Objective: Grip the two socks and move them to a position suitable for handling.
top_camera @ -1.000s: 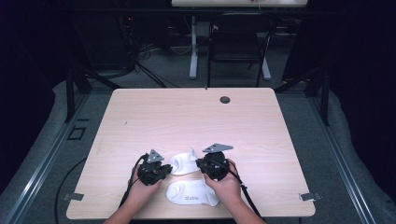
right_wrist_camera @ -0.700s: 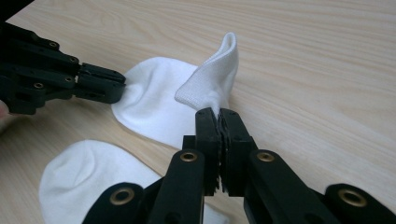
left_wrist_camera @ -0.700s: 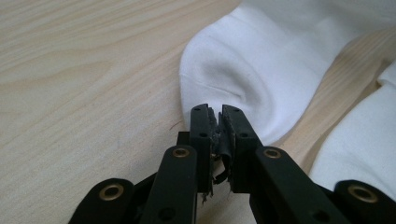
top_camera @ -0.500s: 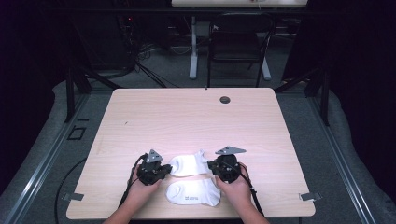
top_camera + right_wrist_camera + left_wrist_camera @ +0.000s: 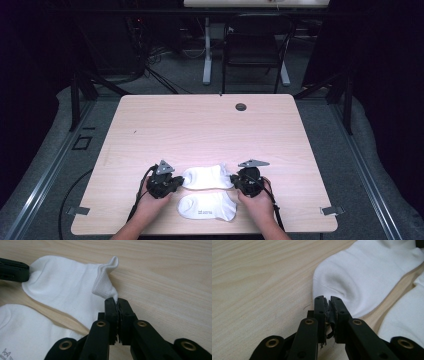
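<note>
Pale wood counter (image 5: pixel 200 130), two white socks low in the frame.
We pinch the upper sock (image 5: pixel 207 177) at both ends: left claw (image 5: pixel 329 301) and right claw (image 5: pixel 117 301) clamped on it, above the lower sock (image 5: pixel 207 206).

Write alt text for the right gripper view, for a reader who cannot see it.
The right tongs, jaws shut, pinch the ribbed cuff of a white sock lying on a pale wooden table. The left tongs grip the sock's far end, and a second white sock lies beside it.
</note>
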A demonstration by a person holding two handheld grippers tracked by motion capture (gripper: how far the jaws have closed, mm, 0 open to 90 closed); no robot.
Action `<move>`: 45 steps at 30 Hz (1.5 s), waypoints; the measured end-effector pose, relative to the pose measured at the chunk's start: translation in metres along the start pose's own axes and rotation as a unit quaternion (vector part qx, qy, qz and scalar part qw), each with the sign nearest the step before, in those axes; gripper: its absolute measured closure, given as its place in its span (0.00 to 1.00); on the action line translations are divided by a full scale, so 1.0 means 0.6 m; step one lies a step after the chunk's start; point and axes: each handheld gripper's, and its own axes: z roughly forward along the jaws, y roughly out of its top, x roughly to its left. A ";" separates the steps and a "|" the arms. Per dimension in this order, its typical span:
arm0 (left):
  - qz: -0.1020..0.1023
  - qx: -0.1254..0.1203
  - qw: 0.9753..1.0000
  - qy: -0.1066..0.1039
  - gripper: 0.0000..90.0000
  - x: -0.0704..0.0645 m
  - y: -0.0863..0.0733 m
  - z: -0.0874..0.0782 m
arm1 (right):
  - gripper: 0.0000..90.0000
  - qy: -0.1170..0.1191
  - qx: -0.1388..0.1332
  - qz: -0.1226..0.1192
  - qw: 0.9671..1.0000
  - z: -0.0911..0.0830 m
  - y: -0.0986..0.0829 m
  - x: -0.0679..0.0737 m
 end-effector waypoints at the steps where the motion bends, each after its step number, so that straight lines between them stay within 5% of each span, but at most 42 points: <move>1: 0.000 0.000 1.000 0.000 0.93 0.000 0.000 0.000 | 0.97 -0.001 0.000 0.000 1.000 0.000 0.000 0.000; 14: 0.001 0.003 1.000 0.000 0.93 0.002 0.000 -0.002 | 0.90 0.017 -0.026 0.009 0.999 -0.025 0.000 -0.007; 19: 0.000 0.002 1.000 -0.001 0.93 0.002 0.000 -0.001 | 0.91 0.029 -0.045 -0.006 0.999 -0.028 0.007 0.000; 28: 0.001 0.003 1.000 -0.008 0.93 0.005 0.000 -0.002 | 0.90 0.032 -0.032 -0.034 0.998 0.001 0.018 0.017; 34: -0.001 0.006 1.000 -0.012 0.93 0.007 0.002 -0.001 | 0.90 0.011 -0.002 -0.055 0.998 0.028 0.014 0.016; 45: 0.003 0.009 1.000 -0.005 0.93 0.006 0.004 0.000 | 0.93 -0.016 0.004 -0.039 0.999 0.030 0.001 -0.003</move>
